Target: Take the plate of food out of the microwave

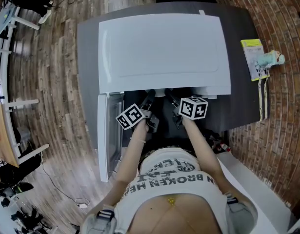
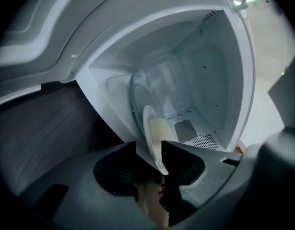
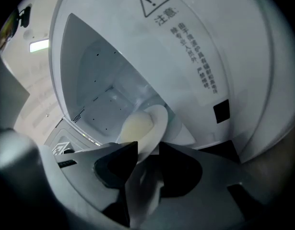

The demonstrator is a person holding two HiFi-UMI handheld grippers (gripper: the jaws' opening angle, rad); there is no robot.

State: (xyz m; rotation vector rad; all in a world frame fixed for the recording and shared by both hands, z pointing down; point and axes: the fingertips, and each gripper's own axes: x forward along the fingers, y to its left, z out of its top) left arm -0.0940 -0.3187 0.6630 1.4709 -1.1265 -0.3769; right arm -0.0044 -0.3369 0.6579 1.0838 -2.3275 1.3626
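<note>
1. white plate (image 2: pixel 148 121) rim sits between the jaws of the left gripper (image 2: pixel 149 146); the jaws are spread wide, one on each face of the rim, and do not look pressed onto it
2. pale yellowish food (image 2: pixel 162 128) lies on the plate just past those jaw tips
3. the right gripper (image 3: pixel 147 145) also has its jaws wide apart, with another part of the same rim between them, not clamped
4. beyond both pairs of jaws the plate is inside the microwave (image 1: pixel 162 52), near the front of its white cavity, with a clear round turntable (image 2: pixel 137 92) just behind it
5. a printed warning label (image 3: pixel 190 51) is on the white casing above and to the right of the right jaws
6. behind the jaws, the person's forearms (image 1: pixel 135 155) bring the two grippers side by side into the opening
7. the open door (image 1: pixel 110 135) hangs on the outer side of the left gripper
8. farther out, the microwave stands on a grey table (image 1: pixel 89 43), with a wooden floor (image 1: pixel 52 82) beyond the table on the left gripper's side
</note>
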